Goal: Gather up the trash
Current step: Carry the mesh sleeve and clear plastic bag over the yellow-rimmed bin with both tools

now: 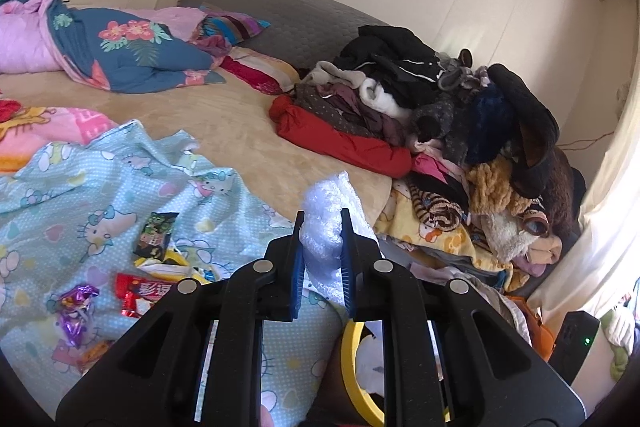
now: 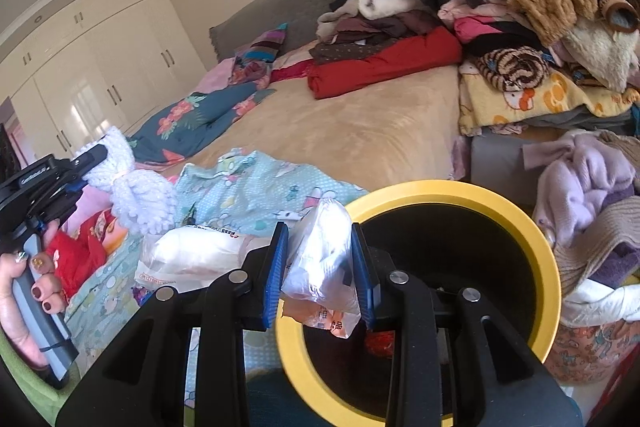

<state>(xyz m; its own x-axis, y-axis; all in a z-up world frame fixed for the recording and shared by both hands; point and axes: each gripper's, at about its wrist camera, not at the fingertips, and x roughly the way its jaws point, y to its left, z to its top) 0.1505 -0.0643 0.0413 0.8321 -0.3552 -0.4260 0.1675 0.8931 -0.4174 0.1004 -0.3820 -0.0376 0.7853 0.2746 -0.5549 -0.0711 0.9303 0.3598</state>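
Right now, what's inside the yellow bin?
In the bin, only something red shows near the bottom. The rest is dark, and the right gripper with its plastic bag covers part of the opening.

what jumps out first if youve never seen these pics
Both grippers are loaded: the left gripper pinches a white bubble-wrap wad above the bed, and the right gripper holds a clear plastic bag at the yellow-rimmed bin. Candy wrappers litter the Hello Kitty sheet, with a heap of clothes beyond.

Home bedroom: bed (image 1: 224,131), wardrobe (image 2: 100,67)
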